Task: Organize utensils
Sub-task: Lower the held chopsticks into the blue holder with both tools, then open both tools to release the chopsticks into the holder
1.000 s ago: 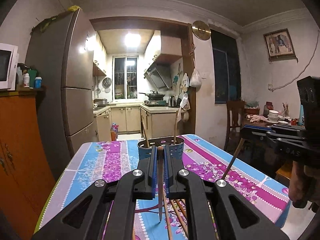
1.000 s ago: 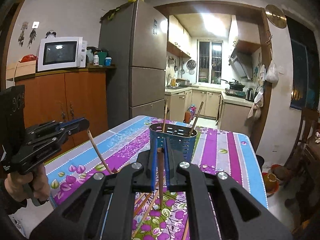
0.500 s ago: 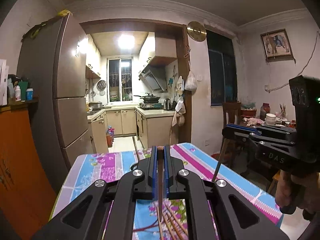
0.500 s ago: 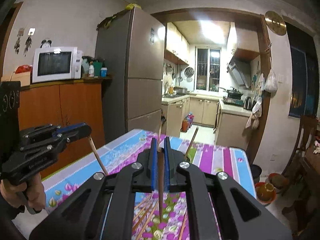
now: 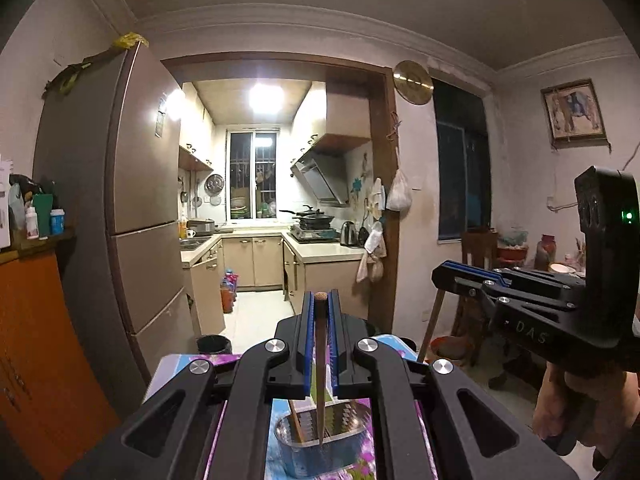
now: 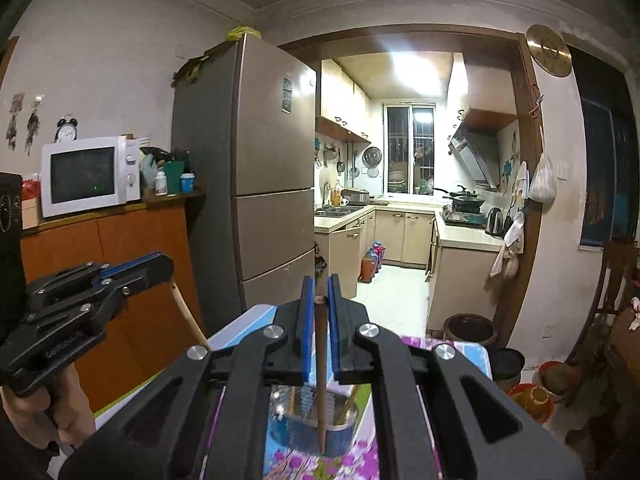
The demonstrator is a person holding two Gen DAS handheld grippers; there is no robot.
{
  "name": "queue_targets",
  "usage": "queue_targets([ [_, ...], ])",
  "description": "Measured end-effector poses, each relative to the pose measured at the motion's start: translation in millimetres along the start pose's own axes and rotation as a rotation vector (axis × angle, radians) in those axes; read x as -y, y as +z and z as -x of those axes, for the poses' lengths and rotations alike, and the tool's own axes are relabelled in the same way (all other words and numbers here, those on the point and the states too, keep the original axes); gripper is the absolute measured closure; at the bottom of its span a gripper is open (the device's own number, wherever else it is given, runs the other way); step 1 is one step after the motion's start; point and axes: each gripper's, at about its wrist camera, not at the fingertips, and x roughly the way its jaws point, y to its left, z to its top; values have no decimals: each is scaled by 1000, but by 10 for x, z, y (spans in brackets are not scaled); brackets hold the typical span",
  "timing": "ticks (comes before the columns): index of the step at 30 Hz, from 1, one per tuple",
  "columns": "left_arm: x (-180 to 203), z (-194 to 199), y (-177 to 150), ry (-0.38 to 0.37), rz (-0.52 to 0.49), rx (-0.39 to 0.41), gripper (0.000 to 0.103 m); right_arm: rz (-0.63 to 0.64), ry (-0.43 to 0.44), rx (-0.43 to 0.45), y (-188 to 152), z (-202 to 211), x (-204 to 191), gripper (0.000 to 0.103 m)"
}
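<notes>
My left gripper (image 5: 319, 300) is shut on a brown chopstick (image 5: 320, 368) that hangs point down between the blue pads. Its tip hovers over the metal utensil holder (image 5: 348, 446), which has another stick inside. My right gripper (image 6: 319, 284) is shut on a second chopstick (image 6: 320, 368), whose tip is also above the holder (image 6: 294, 436). Each gripper shows in the other's view: the right gripper (image 5: 440, 276) with its stick (image 5: 430, 328), and the left gripper (image 6: 166, 266) with its stick (image 6: 188, 316). The holder stands on a floral tablecloth (image 5: 180, 364).
A tall fridge (image 6: 260, 168) and an orange cabinet (image 6: 132, 264) with a microwave (image 6: 86, 174) stand left of the table. A kitchen doorway lies straight ahead. A wooden chair (image 6: 612, 280) and floor pots (image 6: 468, 328) are to the right.
Both grippers have risen with their chopsticks still clamped. The table and holder have dropped to the bottom of both views, and the stick tips now hang over the holder.
</notes>
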Motion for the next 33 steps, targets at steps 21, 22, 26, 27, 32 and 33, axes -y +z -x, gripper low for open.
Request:
queue_targets([
  [21, -270, -1064, -394, 43, 26, -135, 95, -65, -3, -100, -316, -988, 326, 98],
  [22, -276, -1095, -422, 45, 25, -140, 95, -68, -2, -106, -325, -1019, 331, 98],
  [26, -268, -1221, -515, 46, 17, -168, 95, -83, 3, -132, -423, -1116, 359, 98],
  [27, -272, -1252, -546, 44, 16, -177, 95, -84, 3, -141, -451, -1151, 357, 98],
  [32, -322, -1399, -663, 60, 17, -214, 95, -90, 5, -180, -543, -1258, 383, 98],
  [33, -340, -1425, -681, 64, 20, -220, 95, -91, 3, -184, -550, -1271, 394, 98],
])
